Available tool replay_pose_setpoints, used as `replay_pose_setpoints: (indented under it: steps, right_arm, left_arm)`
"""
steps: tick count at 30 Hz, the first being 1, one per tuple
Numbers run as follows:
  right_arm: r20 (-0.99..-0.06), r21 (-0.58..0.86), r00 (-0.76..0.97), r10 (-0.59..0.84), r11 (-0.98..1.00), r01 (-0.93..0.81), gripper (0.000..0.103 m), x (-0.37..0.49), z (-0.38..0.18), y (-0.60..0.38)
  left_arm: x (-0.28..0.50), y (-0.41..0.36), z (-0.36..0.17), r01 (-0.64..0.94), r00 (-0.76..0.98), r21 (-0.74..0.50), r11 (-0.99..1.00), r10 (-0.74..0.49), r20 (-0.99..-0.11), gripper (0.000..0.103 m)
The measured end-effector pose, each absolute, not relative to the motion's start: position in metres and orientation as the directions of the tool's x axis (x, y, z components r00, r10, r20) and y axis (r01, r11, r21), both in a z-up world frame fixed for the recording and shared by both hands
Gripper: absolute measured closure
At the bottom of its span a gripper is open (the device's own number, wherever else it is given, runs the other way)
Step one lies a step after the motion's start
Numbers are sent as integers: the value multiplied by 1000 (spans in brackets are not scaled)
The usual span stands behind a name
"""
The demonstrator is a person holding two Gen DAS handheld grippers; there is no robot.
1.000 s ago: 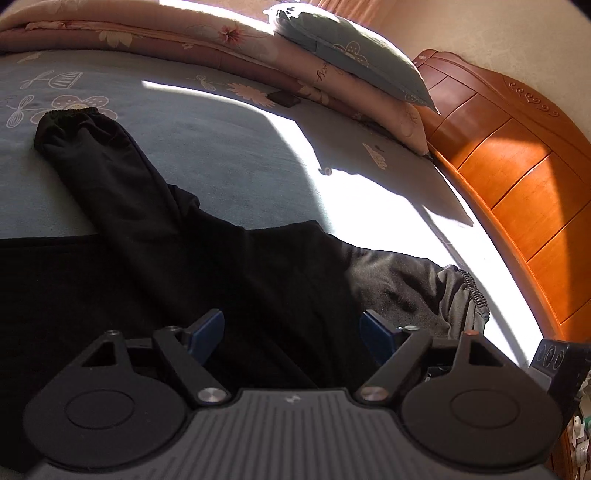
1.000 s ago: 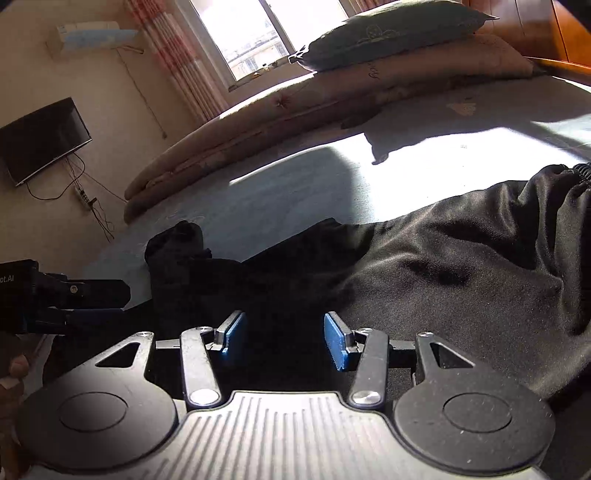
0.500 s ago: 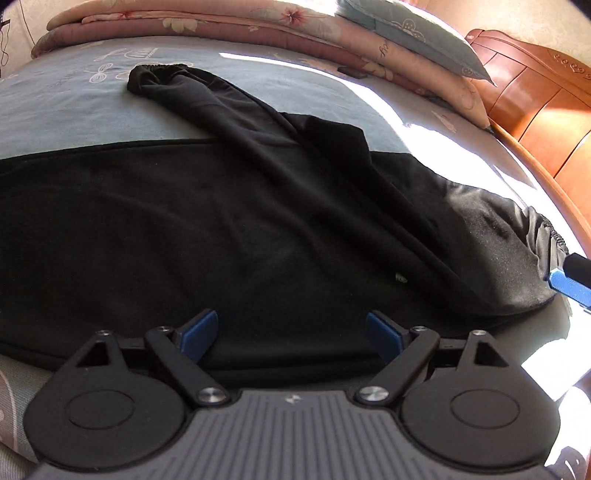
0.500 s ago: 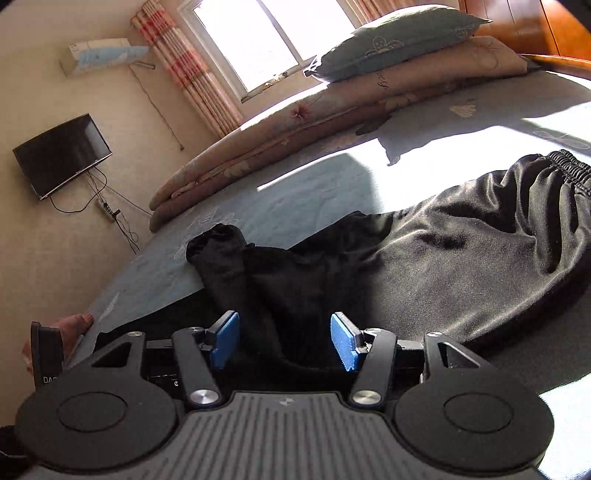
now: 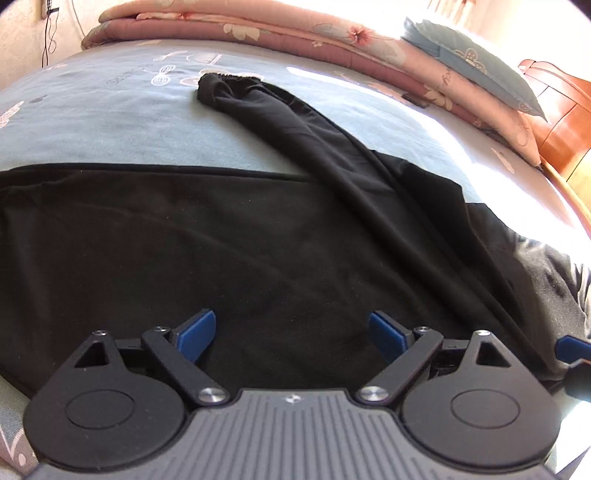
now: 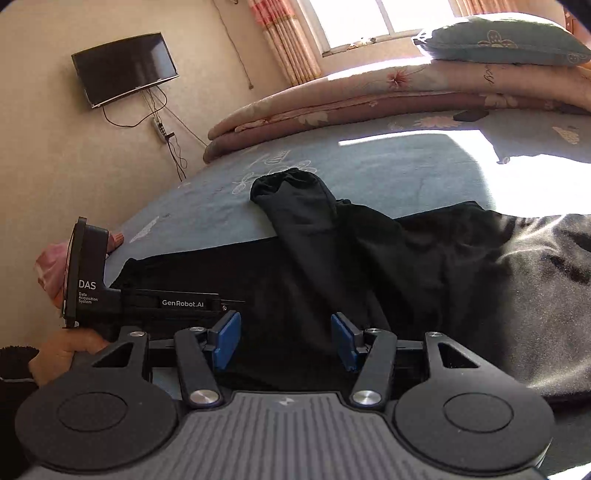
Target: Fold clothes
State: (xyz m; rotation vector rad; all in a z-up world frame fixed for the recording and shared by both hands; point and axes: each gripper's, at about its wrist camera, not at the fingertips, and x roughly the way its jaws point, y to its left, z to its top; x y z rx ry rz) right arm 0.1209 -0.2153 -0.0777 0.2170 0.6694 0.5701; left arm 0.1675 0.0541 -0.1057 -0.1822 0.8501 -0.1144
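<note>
Left: your left gripper (image 5: 291, 334) is hovering over the black trousers (image 5: 229, 251), jaws wide and just opening further, nothing pinched | Right: your right gripper (image 6: 284, 341) is hanging half spread, gripping nothing | Garment: trousers are lying across the blue bedsheet (image 5: 110, 122) (one leg trailing toward the folded quilt (image 5: 258, 29)).

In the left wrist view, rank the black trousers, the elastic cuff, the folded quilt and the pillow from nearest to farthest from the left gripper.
Seen from the left gripper:
1. Black trousers: right under the open fingers.
2. Elastic cuff: farther up the blue sheet, centre-left, at the end of the trouser leg.
3. Folded quilt: along the far edge of the bed.
4. Pillow: on top of the quilt, upper right.
</note>
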Motion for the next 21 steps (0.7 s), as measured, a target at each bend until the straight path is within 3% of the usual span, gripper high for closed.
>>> replay_pose_setpoints:
  steps: [9, 17, 21]
  right_arm:
    - [-611, 340, 530, 588, 799, -496, 44, 142, -129, -163]
    - [-545, 369, 569, 616, 786, -496, 45, 154, -92, -195]
    - [-587, 347, 575, 570, 819, -457, 45, 195, -94, -204]
  left_arm:
    - [153, 76, -106, 28, 657, -293, 956, -238, -715, 7]
    - [160, 75, -106, 34, 649, -315, 949, -261, -715, 1]
    - [157, 80, -108, 36, 660, -355, 934, -289, -694, 1]
